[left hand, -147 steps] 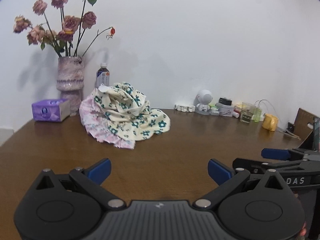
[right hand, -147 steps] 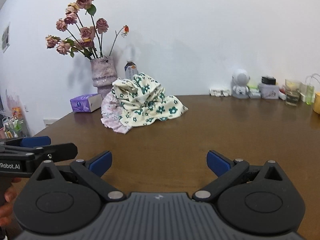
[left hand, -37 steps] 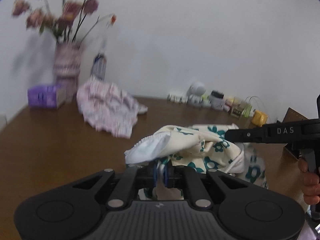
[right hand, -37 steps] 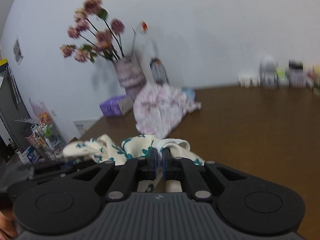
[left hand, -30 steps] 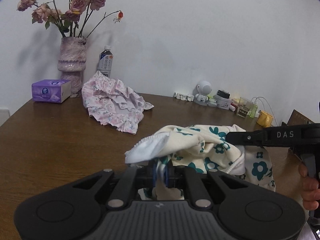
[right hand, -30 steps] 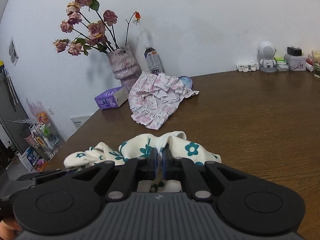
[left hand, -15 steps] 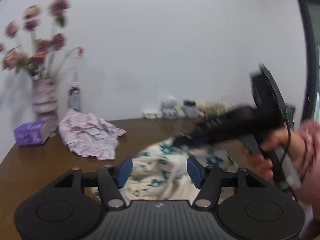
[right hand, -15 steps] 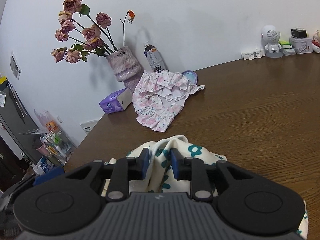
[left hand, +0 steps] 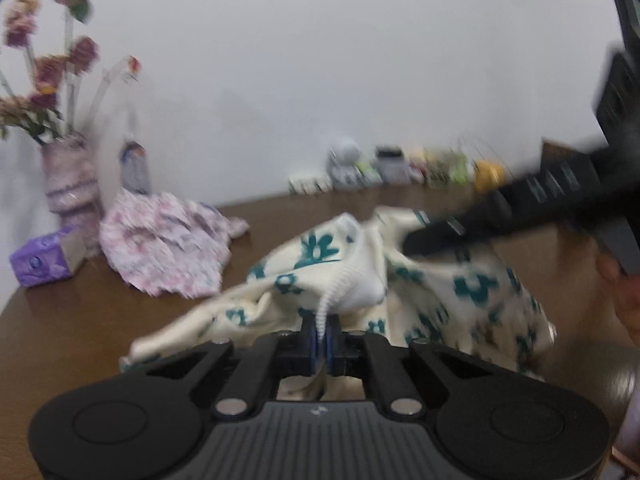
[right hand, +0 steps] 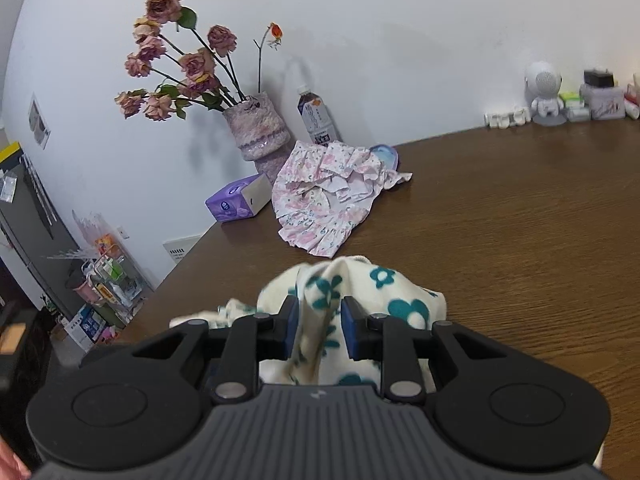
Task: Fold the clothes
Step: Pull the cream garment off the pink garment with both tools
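Cream garment with teal flower print: bunched and partly lifted above the near part of the brown wooden worktop, its folds spread across the middle of the left wrist view, which is blurred. A ribbed white edge of the cloth is seen pinched between the blue pads of the left gripper, whose jaws are closed tight on it. In the right wrist view the same garment is heaped directly ahead of the right gripper; its jaws are set partly apart with a fold of the cloth lying between the blue pads, and whether that fold is actually pressed cannot be told. The black body of the right gripper is seen from the left wrist view reaching in from the right, its tip against the upper folds of the cloth. Second garment, pink floral with ruffles: crumpled on the worktop farther back, well apart from the cream one. Just beside it, toward the wall: a purple tissue box, a pinkish textured vase holding dried roses, and a plastic drink bottle standing upright. A pale blue object is partly covered by the pink garment's far edge. Along the back edge of the worktop, to the right: a small white robot figurine and assorted small boxes and containers, not individually identifiable.
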